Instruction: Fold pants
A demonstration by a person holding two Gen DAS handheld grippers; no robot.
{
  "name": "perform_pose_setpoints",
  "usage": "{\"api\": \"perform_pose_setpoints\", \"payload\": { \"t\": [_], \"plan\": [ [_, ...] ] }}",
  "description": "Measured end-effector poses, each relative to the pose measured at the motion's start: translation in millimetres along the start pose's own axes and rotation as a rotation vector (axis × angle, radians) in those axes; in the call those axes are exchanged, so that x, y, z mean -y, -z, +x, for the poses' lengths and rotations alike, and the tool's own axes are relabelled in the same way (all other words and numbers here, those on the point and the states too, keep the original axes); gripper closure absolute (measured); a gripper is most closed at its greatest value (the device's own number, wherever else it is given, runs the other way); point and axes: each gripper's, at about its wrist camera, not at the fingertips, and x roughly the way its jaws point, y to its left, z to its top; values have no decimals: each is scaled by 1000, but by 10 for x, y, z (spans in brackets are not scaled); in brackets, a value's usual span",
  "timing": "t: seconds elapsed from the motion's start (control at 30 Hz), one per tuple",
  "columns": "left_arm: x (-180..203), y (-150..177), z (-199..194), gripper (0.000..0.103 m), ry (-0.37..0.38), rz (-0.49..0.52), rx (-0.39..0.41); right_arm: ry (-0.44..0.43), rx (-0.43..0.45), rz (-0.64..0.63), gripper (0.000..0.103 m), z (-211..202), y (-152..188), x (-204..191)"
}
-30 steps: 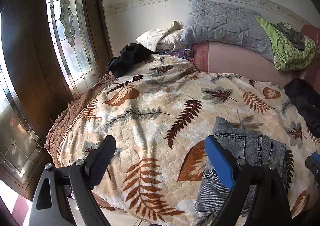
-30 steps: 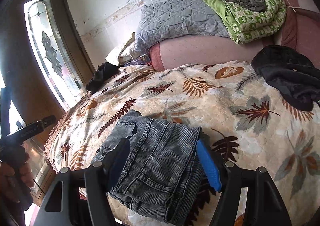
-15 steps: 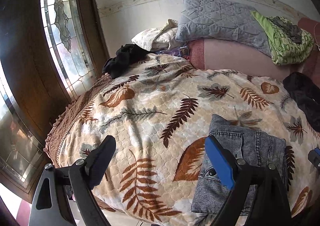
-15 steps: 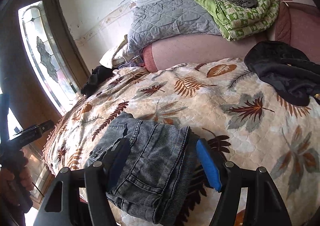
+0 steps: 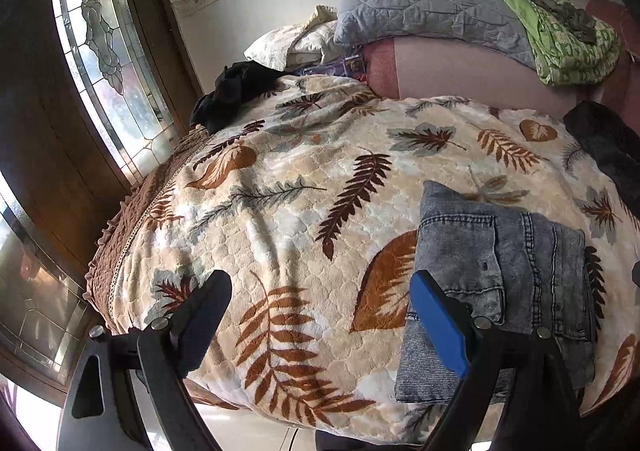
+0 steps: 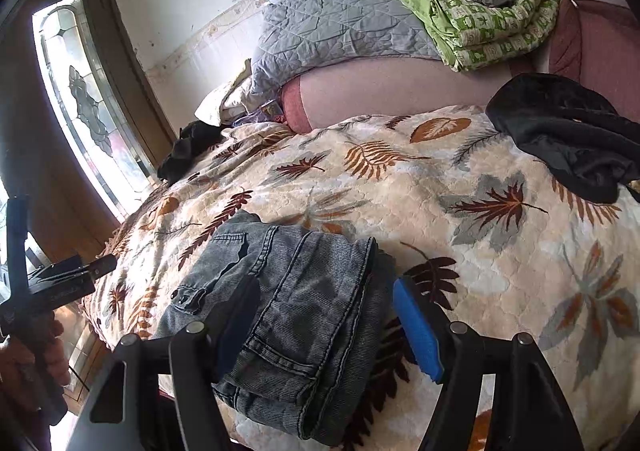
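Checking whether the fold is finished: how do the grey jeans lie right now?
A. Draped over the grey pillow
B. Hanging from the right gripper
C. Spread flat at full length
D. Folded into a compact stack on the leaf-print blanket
D: the grey jeans lie as a layered stack on the leaf-print blanket, with both the left gripper and the right gripper open and holding nothing.

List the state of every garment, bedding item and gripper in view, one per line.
gray jeans: folded into a compact stack, lying on the bed
left gripper: open, empty
right gripper: open, above the jeans, holding nothing
leaf-print blanket: spread flat
black garment: crumpled, unfolded
green quilt: folded
gray pillow: propped against the wall
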Motion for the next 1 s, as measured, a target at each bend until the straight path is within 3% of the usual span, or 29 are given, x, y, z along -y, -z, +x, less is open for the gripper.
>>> {"api": "perform_pose_setpoints", "payload": {
  "t": [0.17, 0.33, 1.0],
  "plan": [
    [48, 62, 78, 12, 1, 25, -13, 8, -26, 28, 30, 110, 59, 95],
    [21, 9, -19, 12, 6, 13, 38, 6, -41, 29, 30, 194, 84, 103],
    [16, -40, -136, 12, -16, 1, 60, -19, -18, -10, 30, 183, 108, 18]
  ]
}}
